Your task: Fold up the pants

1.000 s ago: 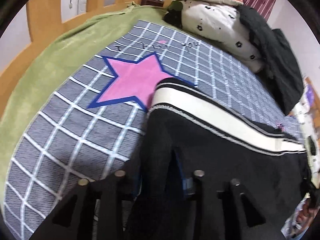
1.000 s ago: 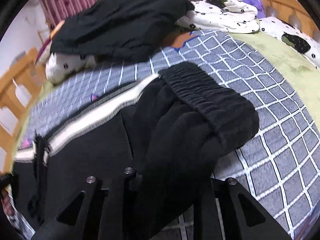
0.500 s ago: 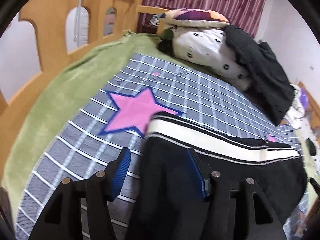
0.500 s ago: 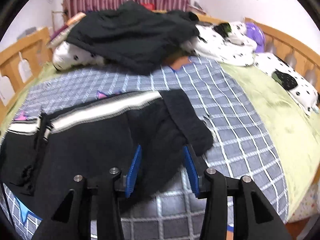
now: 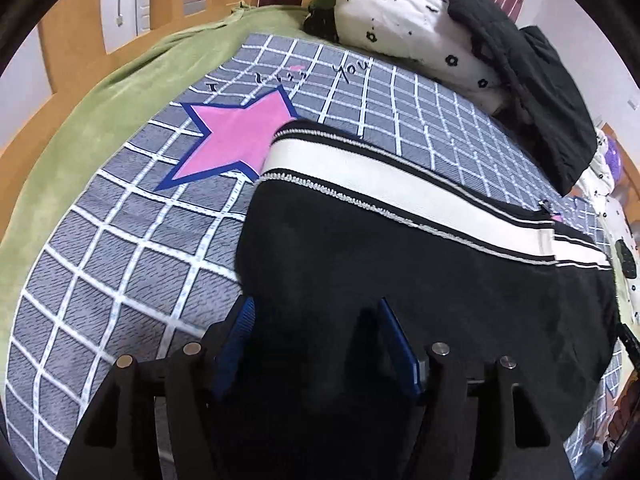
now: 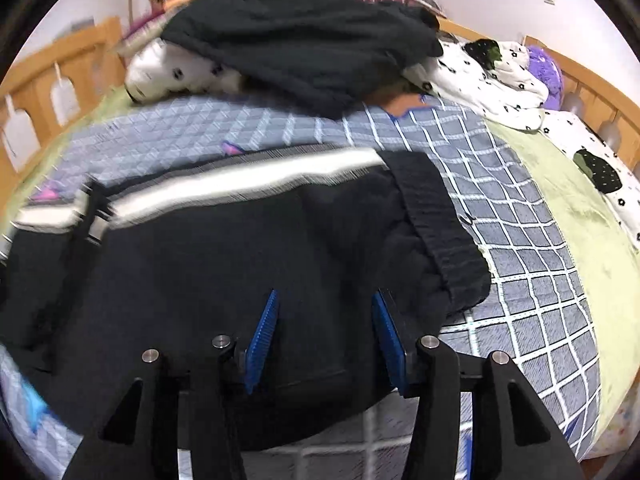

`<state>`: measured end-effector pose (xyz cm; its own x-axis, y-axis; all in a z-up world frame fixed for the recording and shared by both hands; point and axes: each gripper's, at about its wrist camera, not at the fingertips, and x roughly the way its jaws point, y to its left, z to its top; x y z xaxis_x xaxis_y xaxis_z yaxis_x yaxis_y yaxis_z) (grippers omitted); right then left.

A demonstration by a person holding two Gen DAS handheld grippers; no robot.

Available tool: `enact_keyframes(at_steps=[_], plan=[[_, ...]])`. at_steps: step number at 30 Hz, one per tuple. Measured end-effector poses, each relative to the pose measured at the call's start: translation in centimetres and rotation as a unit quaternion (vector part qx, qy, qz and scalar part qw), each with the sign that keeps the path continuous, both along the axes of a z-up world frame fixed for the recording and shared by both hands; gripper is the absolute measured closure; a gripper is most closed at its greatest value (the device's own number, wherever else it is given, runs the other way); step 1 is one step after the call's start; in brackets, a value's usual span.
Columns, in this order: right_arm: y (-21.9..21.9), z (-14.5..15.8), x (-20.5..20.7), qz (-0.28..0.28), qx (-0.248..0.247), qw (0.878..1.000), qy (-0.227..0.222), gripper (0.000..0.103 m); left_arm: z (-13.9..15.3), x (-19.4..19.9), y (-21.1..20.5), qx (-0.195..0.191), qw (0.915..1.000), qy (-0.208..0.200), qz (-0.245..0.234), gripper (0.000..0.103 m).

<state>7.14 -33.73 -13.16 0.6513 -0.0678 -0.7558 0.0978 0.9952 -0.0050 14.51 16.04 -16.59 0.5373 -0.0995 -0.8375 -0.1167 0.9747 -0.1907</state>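
The black pants (image 5: 420, 280) with a white side stripe lie folded on the grey checked blanket (image 5: 120, 260), while the left gripper (image 5: 316, 344) and the right gripper (image 6: 326, 340) hover over the dark cloth, jaws parting, blue pads (image 6: 262, 336) clear of it.

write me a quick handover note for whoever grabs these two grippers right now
Left gripper: jaws opening, clear of the cloth, above the black pants with the white side stripe.
Right gripper: jaws opening, nothing pinched, near the ribbed waistband.
Pants lie flat across the grey checked blanket with the pink star, legs apparently stacked, stripe along the far edge.
Done: first lengthwise fold, it seems.
Left: fold across the length, then smooth.
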Motion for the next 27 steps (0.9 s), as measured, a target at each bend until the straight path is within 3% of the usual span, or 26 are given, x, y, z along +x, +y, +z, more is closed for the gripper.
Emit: enact_keyframes(at_steps=[3,6,11,15,17,18,20,25,27], plan=[[2.6,2.0,-1.0,0.028,0.065,0.997,-0.026,0.054,0.5,-1.6,0.7,0.002,0.9999,-0.012,0.010,0.042],[6.9,2.4,-1.1,0.085,0.122,0.989,-0.020,0.054,0.8,-3.5,1.4,0.011,0.9996,-0.017,0.020,0.042],[15.0,1.3,-1.6,0.159,0.132,0.978,-0.006,0.054,1.0,-6.1,3.1,0.004,0.9993,-0.025,0.029,0.042],[18.8,-0.6,-1.7,0.174,0.143,0.974,0.020,0.057,1.3,-7.2,3.5,0.036,0.9985,-0.030,0.028,0.042],[19.9,-2.2,-1.4,0.169,0.138,0.975,0.038,0.082,1.5,-7.7,3.8,0.048,0.9979,-0.035,0.026,0.041],[20.0,-2.9,-1.2,0.162,0.128,0.978,0.043,0.085,1.6,-7.9,4.1,0.050,0.9977,-0.038,0.026,0.041],[20.0,-3.1,-1.4,0.161,0.122,0.979,0.037,0.089,1.9,-8.4,4.8,0.048,0.9975,-0.043,0.030,0.041],[17.6,-1.1,-2.7,0.159,0.204,0.966,0.013,0.090,2.1,-9.4,6.2,0.033,0.9978,-0.051,0.027,0.041],[17.9,-1.8,-2.5,0.154,0.187,0.970,0.025,0.090,1.6,-9.3,6.5,0.009,0.9989,-0.042,0.020,0.041]])
